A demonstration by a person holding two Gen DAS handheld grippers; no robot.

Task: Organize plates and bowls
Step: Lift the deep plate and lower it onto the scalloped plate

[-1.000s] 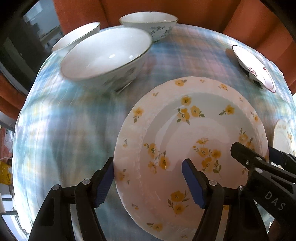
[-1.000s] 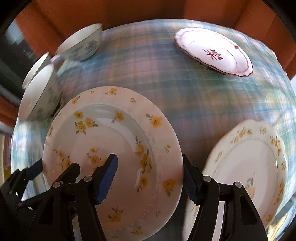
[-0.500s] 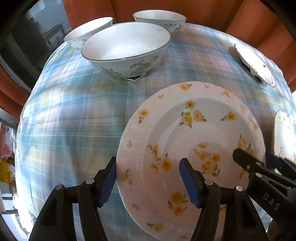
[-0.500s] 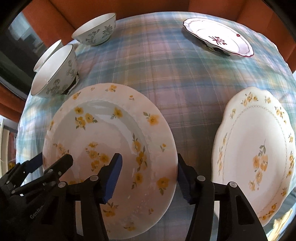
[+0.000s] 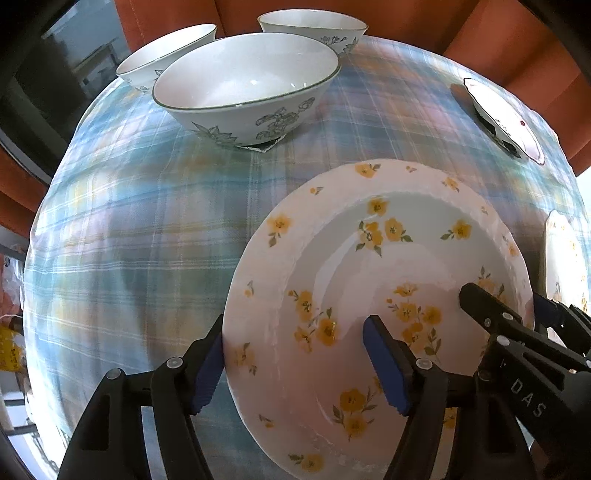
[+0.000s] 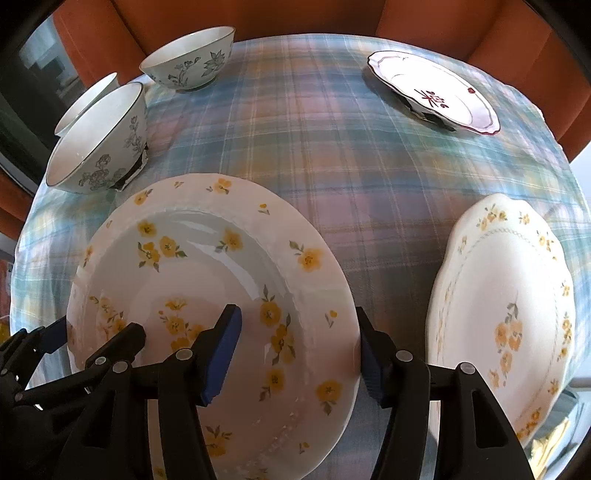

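A deep white plate with yellow flowers [image 5: 369, 266] [image 6: 207, 266] is spanned by both grippers. My left gripper [image 5: 294, 325] straddles its left rim, one blue pad against the outer edge and the other over the well. My right gripper [image 6: 297, 310] straddles the right rim the same way. Both pairs of jaws are opening slightly with the rim between them, and the outer pads touch the edge. Each gripper shows in the other's view: the right gripper [image 5: 502, 295] and the left gripper [image 6: 99, 326].
Three white bowls with grey flower prints [image 5: 247, 85] [image 5: 166, 51] [image 5: 314, 26] stand at the far left of the plaid tablecloth [image 5: 147, 221]. A red-trimmed plate [image 6: 436, 92] lies far right and a scalloped yellow-flowered plate [image 6: 506, 302] near right. Orange chair backs [image 6: 295, 14] ring the table.
The flowered plate has stayed between both pairs of fingers while the bowls slid up and away in the views. The gap to the scalloped plate has widened. The right jaws have narrowed onto the rim.
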